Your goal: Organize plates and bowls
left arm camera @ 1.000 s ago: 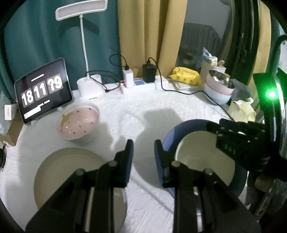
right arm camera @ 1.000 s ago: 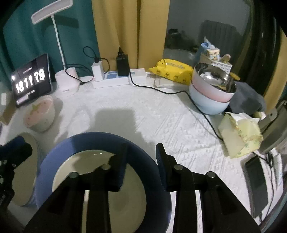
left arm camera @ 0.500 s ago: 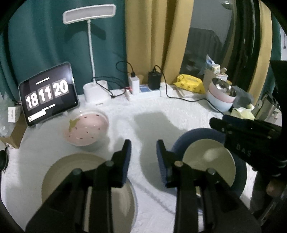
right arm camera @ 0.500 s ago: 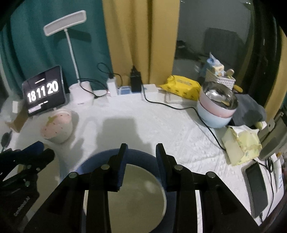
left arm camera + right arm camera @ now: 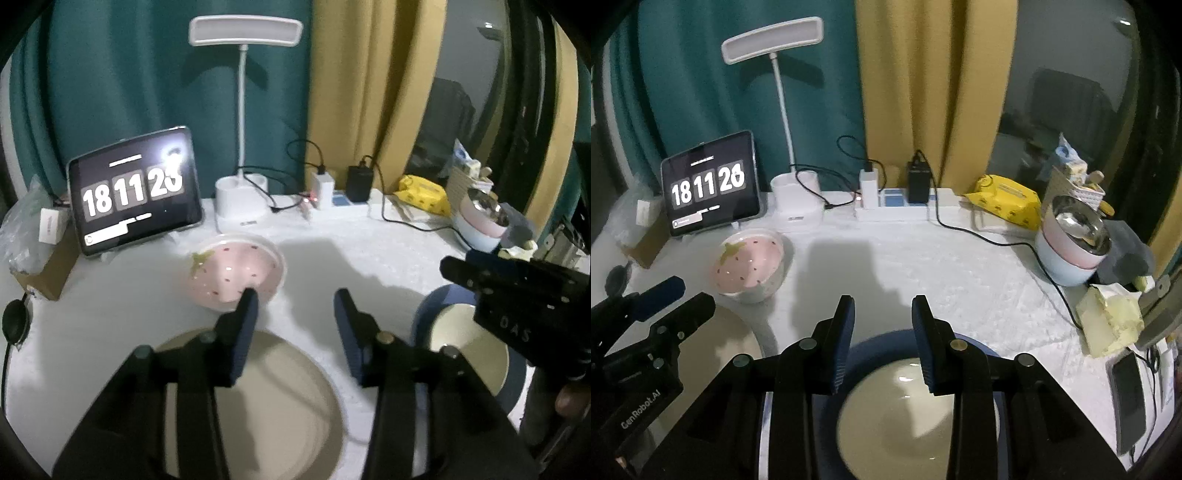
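A beige plate (image 5: pixel 280 398) lies at the near left of the white table; it also shows in the right wrist view (image 5: pixel 735 343). A pink strawberry bowl (image 5: pixel 236 273) sits behind it, also seen in the right wrist view (image 5: pixel 750 266). A blue-rimmed cream plate (image 5: pixel 916 413) lies near right, also in the left wrist view (image 5: pixel 461 343). My left gripper (image 5: pixel 295 306) is open and empty above the beige plate's far edge. My right gripper (image 5: pixel 882 314) is open and empty above the blue plate's far rim.
A tablet clock (image 5: pixel 136 195), a desk lamp (image 5: pixel 243 110) and a power strip with cables (image 5: pixel 897 206) line the back. Stacked bowls, pink on pale blue, (image 5: pixel 1071 243) stand far right, with a yellow pack (image 5: pixel 1008 199), tissues (image 5: pixel 1112 317) and a phone (image 5: pixel 1126 398).
Both grippers have risen and pulled back from the plates, so the table looks farther away. The left jaws have opened wider. The plates and bowls have not moved.
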